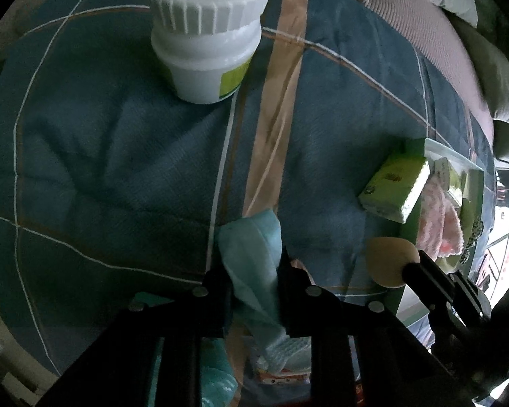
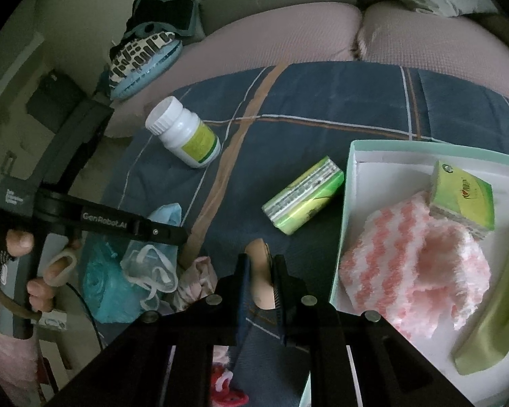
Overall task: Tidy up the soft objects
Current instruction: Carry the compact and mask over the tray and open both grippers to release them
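The box already holds a pink cloth and 1 tissue pack, while the left gripper pinches a blue cloth, the right gripper pinches a tan sponge, and 1 pack waits on the bed.

A light blue face mask, soft and crumpled, is pinched between the jaws of the left hand-held gripper and hangs over the blue plaid blanket. A beige sponge puff, smooth and egg-shaped, sits clamped in the right hand-held gripper. A green tissue pack lies flat on the blanket, just beside the white box. Inside the box rest a fluffy pink-and-white striped cloth and a second green tissue pack, which touches the cloth.
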